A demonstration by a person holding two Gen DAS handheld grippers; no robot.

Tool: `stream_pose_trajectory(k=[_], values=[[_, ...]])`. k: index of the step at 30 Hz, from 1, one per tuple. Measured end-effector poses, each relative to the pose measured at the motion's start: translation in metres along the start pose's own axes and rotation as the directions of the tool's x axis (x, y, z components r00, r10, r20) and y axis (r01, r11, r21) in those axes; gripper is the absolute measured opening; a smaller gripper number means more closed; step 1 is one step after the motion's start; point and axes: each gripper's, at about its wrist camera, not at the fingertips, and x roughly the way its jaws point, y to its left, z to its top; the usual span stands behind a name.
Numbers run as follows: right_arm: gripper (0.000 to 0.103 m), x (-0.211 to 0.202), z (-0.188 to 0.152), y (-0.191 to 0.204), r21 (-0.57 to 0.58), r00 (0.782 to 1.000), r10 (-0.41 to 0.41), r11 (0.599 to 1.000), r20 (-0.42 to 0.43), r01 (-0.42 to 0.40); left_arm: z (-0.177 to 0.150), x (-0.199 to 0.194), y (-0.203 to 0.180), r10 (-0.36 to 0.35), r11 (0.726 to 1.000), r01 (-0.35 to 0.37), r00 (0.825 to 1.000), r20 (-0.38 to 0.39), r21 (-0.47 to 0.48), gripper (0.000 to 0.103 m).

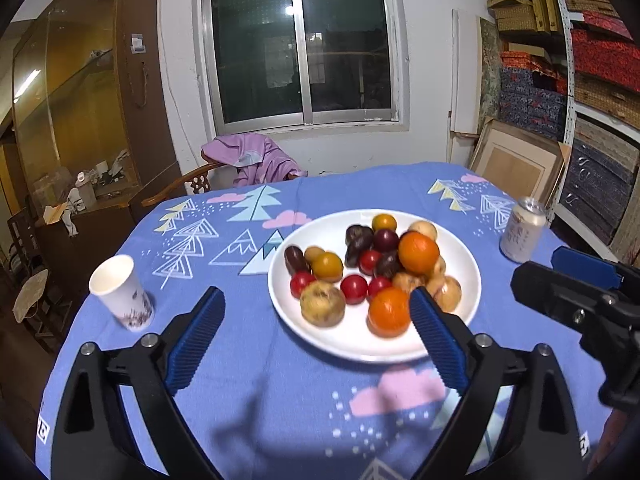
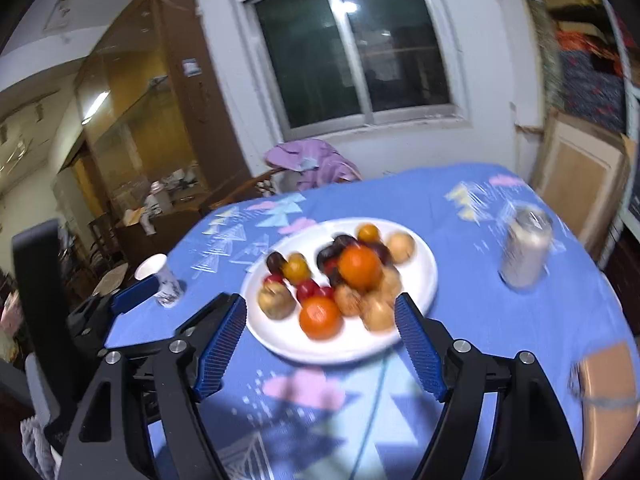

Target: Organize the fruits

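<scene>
A heap of oranges, tomatoes and dark fruits (image 1: 376, 268) fills a white plate (image 1: 472, 280) mid-tabletop (image 1: 280, 400), between a paper cup (image 1: 120, 292) and a can (image 1: 522, 234), while the left tool (image 1: 318, 312) and right tool (image 2: 320, 320) hover wide open, holding nothing.

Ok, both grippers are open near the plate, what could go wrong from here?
The fruit is heaped: the top orange sits on smaller fruit and could roll off the white plate if nudged. The soda can beside the right gripper and the paper cup beside the left gripper could tip.
</scene>
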Motion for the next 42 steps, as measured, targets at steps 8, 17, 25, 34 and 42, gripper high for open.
stream_pose_trajectory(k=[8, 17, 25, 34, 42], values=[[0.098, 0.004, -0.027, -0.02, 0.013, 0.99, -0.138, 0.99, -0.01, 0.138, -0.041, -0.014, 0.002, 0.03, 1.0, -0.03, 1.0, -0.008, -0.006, 0.099], [0.1, 0.031, -0.041, -0.032, 0.054, 0.977, -0.198, 0.978, -0.082, 0.203, -0.044, 0.008, 0.03, 0.001, 0.993, -0.009, 0.998, -0.067, -0.115, 0.099], [0.1, 0.041, -0.05, -0.014, -0.054, 0.965, -0.244, 0.969, -0.095, 0.239, -0.043, 0.005, 0.023, 0.007, 0.997, -0.012, 0.998, -0.059, -0.074, 0.099], [0.1, 0.038, -0.05, -0.012, -0.062, 0.963, -0.253, 0.967, -0.096, 0.247, -0.042, -0.001, 0.017, -0.028, 0.998, 0.026, 0.999, -0.046, -0.053, 0.099], [0.1, 0.038, -0.049, -0.013, -0.062, 0.961, -0.256, 0.966, -0.103, 0.25, -0.043, 0.0, 0.014, -0.045, 0.998, 0.042, 0.997, -0.061, -0.05, 0.099]])
